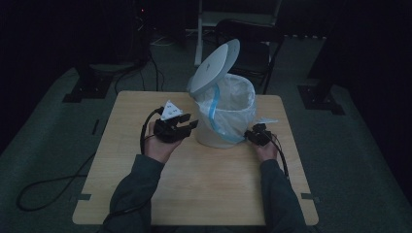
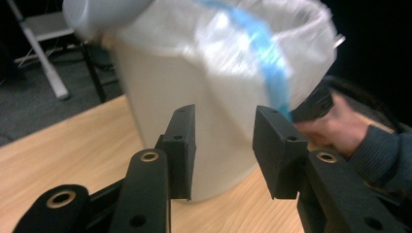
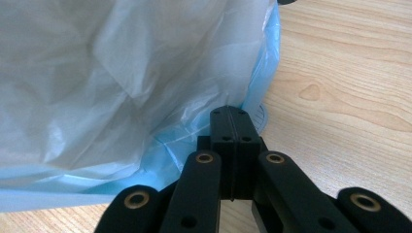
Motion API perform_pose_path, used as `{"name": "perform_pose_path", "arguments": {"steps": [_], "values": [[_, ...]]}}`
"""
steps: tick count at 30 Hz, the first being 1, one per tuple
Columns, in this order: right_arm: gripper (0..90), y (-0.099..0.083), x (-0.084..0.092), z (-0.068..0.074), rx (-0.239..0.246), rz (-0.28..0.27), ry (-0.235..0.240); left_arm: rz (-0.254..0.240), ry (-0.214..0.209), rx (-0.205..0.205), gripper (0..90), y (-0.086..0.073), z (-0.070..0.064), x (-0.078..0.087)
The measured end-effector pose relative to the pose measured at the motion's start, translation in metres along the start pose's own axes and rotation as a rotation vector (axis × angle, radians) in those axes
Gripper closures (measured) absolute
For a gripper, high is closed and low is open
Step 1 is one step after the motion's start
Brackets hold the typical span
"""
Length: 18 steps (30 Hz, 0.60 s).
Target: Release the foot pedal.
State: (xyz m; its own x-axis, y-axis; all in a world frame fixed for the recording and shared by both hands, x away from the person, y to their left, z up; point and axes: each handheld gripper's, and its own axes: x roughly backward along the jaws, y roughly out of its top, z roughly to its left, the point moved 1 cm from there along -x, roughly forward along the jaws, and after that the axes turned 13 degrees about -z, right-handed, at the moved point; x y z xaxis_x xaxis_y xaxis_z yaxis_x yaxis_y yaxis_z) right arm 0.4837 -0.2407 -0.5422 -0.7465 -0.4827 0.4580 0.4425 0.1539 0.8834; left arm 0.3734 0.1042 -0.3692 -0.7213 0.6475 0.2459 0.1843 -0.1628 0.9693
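on the tabletop, high view: a white bin [image 1: 224, 124] stands near the far edge, about midway along it, lined with a pale bag [image 1: 233, 97] that has a blue strip; its round lid [image 1: 214, 67] is tipped up at the far left of the rim.
left tongs, high view: the left tongs [image 1: 187, 124] sit just beside the bin's left wall, held in the left hand [image 1: 160, 144].
right tongs, high view: the right tongs [image 1: 248, 134] are at the bin's lower right side, against the bag's hem, with the right hand [image 1: 266, 150] behind them.
left gripper view: the left tongs [image 2: 224, 145] are spread, nothing between the pads, and point at the bin's wall [image 2: 160, 87]; the picture is blurred.
right gripper view: the right tongs [image 3: 233, 127] are pressed together, pinching the blue edge of the bag [image 3: 121, 87] low down, close over the wooden tabletop [image 3: 340, 73].
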Motion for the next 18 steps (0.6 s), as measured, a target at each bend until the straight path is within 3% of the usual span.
{"name": "perform_pose_path", "arguments": {"steps": [10, 18], "values": [[90.0, 0.000, 0.000, -0.001, -0.002, 0.001, 0.006, 0.084, 0.056, 0.056, 60.9, -0.044, 0.021, 0.009], [90.0, 0.000, 0.000, 0.000, -0.005, 0.000, 0.003, 0.132, 0.084, 0.096, 60.8, -0.074, 0.030, 0.014]]}}
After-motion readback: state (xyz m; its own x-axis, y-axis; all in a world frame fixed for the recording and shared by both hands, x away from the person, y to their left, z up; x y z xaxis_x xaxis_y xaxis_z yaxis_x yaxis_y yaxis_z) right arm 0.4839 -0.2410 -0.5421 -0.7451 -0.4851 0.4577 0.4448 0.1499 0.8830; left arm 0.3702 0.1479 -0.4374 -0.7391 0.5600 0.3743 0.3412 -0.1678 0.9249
